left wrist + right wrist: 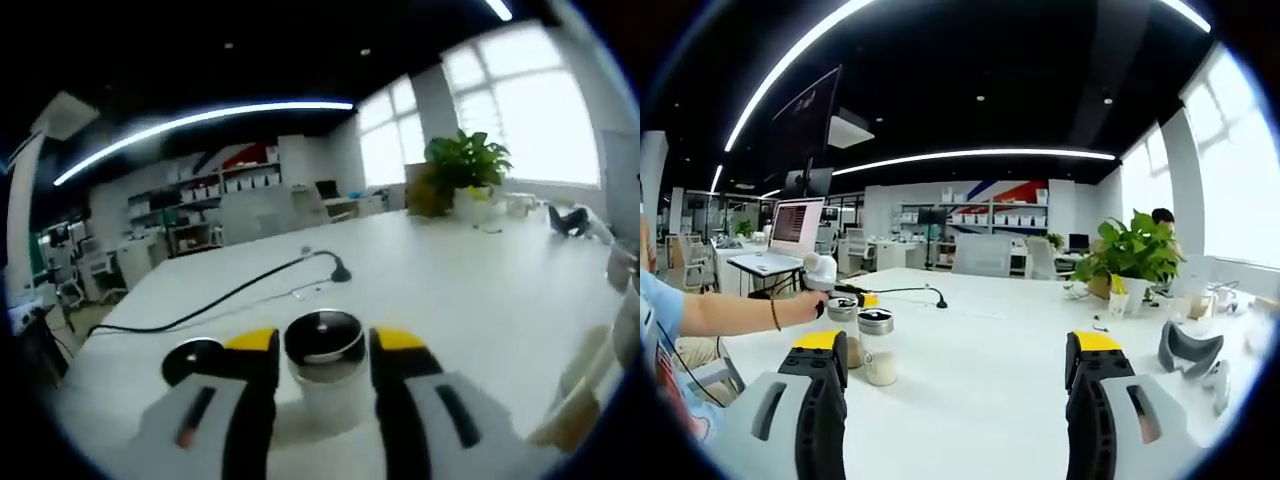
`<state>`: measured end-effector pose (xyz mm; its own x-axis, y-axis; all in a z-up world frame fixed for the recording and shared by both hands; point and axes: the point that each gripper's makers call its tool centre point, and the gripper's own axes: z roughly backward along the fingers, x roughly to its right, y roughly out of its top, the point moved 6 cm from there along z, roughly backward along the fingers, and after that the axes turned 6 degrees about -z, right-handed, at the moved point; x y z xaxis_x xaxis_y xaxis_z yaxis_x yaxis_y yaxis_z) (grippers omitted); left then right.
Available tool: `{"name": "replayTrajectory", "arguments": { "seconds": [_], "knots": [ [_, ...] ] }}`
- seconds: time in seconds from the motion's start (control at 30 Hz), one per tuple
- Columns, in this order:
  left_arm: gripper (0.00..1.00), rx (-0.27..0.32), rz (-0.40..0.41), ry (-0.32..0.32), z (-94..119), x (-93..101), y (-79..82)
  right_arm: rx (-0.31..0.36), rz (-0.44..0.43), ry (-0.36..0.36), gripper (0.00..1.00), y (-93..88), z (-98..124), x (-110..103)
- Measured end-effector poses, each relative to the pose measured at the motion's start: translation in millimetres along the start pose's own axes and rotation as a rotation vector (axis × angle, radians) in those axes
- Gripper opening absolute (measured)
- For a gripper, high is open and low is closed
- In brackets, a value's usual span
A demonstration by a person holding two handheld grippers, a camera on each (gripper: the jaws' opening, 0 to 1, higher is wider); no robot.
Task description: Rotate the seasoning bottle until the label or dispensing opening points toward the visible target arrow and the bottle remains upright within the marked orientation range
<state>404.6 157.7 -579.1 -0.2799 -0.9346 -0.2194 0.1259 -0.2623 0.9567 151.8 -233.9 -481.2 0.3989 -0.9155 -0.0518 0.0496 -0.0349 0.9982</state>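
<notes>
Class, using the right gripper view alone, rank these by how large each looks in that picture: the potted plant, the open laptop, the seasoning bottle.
1. Potted plant
2. Open laptop
3. Seasoning bottle

The bottle stands nearest the camera, so its true size may be overstated.

Open office: white table (pixel 990 330), shelves (pixel 990 220), big windows (pixel 530 120), ceiling striplights (pixel 970 155).
</notes>
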Motion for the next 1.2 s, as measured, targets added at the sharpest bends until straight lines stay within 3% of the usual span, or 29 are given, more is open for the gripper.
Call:
{"name": "replayTrajectory", "arguments": {
  "seconds": [0.63, 1.2],
  "knots": [
    [0.32, 0.045, 0.023, 0.041, 7, 4.0, -1.8, -0.013, -0.002, -0.012, 0.91, -4.3, -1, 1],
    [0.32, 0.052, 0.057, 0.01, 21, 9.9, -2.4, -0.017, -0.006, -0.024, 0.9, -6.2, -2, 3]
  ]
}}
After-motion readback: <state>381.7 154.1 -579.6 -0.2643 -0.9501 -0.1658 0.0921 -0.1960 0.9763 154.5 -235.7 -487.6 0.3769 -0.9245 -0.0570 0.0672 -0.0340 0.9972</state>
